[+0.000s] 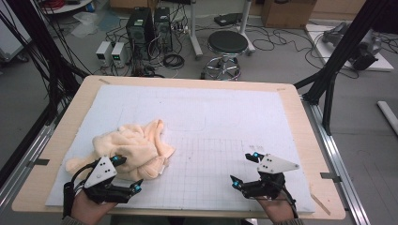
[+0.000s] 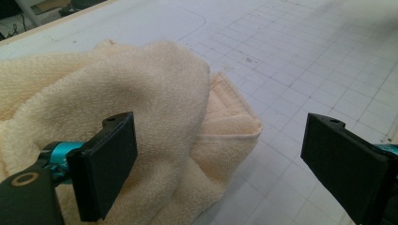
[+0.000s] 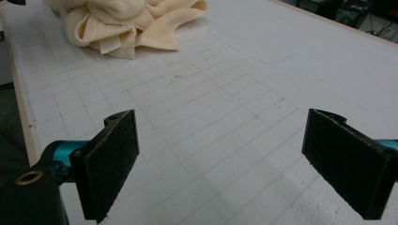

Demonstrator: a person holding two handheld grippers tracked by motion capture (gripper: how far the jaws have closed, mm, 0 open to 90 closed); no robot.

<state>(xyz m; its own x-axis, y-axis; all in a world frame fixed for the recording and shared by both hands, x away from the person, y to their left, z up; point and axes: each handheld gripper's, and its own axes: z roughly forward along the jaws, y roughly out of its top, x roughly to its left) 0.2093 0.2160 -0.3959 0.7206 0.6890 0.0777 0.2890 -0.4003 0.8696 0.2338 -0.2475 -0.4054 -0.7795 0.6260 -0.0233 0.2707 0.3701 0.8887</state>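
Cream towel (image 1: 133,147) lay crumpled near the worktop's (image 1: 300,122) front-left corner. The left gripper (image 1: 126,173), jaws released, hovered at its near edge, about to grasp; next, pinch a hem. The right gripper (image 1: 244,169) waited, jaws spread, holding nothing.

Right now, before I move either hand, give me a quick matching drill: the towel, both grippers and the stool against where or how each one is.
Things:
1. towel
2. left gripper
3. right gripper
4. stool

States:
A. open over bare gridded mat
B. on the floor beyond the table
C. crumpled on the mat's left side
D. open at the cloth's near edge

Pairs: 1-C, 2-D, 3-A, 4-B
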